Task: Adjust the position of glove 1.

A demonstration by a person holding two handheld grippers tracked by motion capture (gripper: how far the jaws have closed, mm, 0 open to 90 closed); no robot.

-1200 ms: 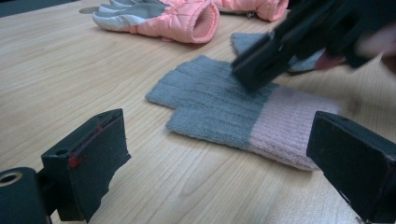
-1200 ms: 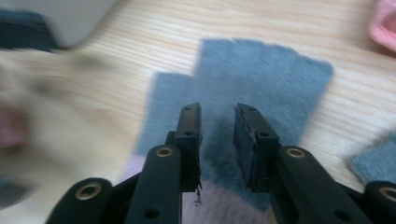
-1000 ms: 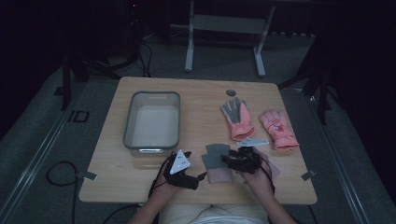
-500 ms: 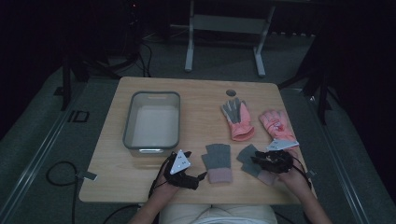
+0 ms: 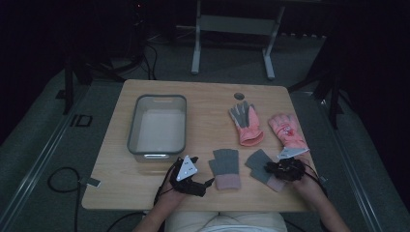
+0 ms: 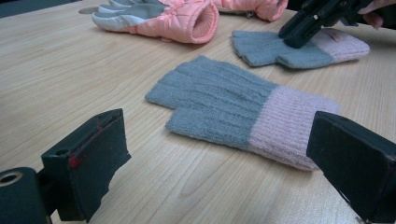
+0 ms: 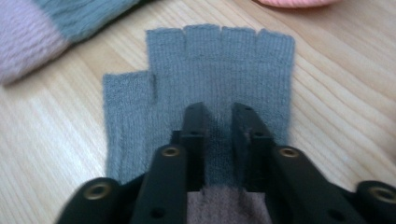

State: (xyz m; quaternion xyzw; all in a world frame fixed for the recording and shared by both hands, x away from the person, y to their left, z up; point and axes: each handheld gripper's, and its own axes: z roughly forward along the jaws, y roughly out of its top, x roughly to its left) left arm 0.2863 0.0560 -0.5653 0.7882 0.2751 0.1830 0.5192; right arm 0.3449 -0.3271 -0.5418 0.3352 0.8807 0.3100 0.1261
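right glove: fingerless knit glove (image 7: 210,88), grey body, pink ribbed cuff, lies flat on the table (image 5: 203,101), near the right front edge; four short finger stubs plus thumb stub spread, no folds
right gripper: right gripper (image 7: 218,116) sits on the glove's grey palm just above the cuff; jaws have just been closing, now narrow, a ridge of grey knit pinched between the pads; in the high view it is at (image 5: 285,169) with the hand behind it
left glove: matching grey-pink glove (image 6: 243,109) flat on the wood, cuff toward the person, just left of the right glove, the two apart; in the high view (image 5: 225,166)
left gripper: left gripper (image 6: 224,163) jaws wide apart, nothing between them, low over the table facing the left glove's cuff, not touching; high view (image 5: 191,176)
pink gloves: two padded pink gloves (image 5: 246,123) and (image 5: 286,131) lie farther back on the right side, the nearer one's cuff close to the right glove's fingers, apart
bin: grey bin (image 5: 133,126) left of centre, well apart from both knit gloves
edges: right glove close to the table's front edge and right edge; person's right forearm crosses the front edge
open room: bare wood between bin and pink gloves, also the back strip with a round hole (image 5: 239,95); narrow strip between the two knit gloves
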